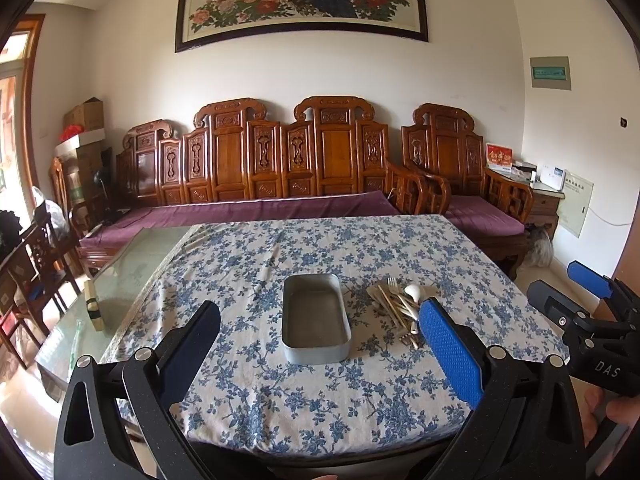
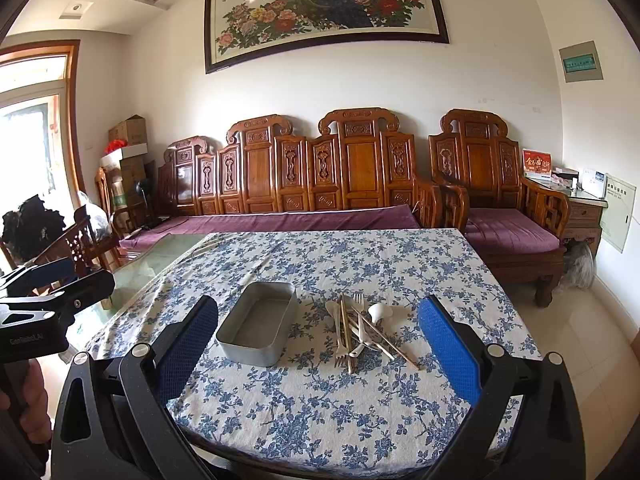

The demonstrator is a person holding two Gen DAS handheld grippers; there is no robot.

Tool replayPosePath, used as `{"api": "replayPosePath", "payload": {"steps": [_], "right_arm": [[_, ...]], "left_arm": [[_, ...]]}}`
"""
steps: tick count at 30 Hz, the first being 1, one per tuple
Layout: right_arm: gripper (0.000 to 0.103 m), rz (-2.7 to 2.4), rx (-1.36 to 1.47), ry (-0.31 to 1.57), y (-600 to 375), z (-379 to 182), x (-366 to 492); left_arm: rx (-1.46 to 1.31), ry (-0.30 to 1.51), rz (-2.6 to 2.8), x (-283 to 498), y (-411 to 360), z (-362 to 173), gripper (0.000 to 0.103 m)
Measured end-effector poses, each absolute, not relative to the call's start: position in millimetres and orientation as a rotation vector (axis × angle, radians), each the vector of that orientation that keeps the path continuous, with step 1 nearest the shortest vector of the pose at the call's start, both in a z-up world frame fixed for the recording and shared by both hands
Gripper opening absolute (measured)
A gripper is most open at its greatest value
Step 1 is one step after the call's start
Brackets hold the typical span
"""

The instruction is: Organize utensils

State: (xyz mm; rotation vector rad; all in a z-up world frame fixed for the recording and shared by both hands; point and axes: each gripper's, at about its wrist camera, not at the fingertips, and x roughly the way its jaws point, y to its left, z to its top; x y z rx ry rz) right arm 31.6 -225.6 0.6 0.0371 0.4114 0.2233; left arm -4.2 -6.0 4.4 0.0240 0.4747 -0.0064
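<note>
Right wrist view showed me one metal tin (image 2: 256,326) mid-tabletop, with one heap of utensils (image 2: 362,330) just beside it: two forks, one white spoon and several sticks I couldn't count. I held both tongs spread and holding nothing, the left gripper (image 1: 320,344) and right gripper (image 2: 318,340) above the table's near edge.

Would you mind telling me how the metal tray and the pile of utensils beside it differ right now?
The metal tray is one grey rectangular container, sitting empty; the pile of utensils is many pale, slender pieces, forks, spoons and chopsticks, lying crossed over each other. The tray is walled and neat; the pile is loose. Both rest on the floral tablecloth, untouched by either claw.
</note>
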Motion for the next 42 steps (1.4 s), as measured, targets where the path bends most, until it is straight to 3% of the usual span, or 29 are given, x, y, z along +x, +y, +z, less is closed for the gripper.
{"api": "replayPosePath", "payload": {"steps": [42], "right_arm": [[0.101,0.228,0.043,0.411,-225,1,31]], "left_arm": [[0.030,0.481,-0.021,0,-14,1,0.097]]}}
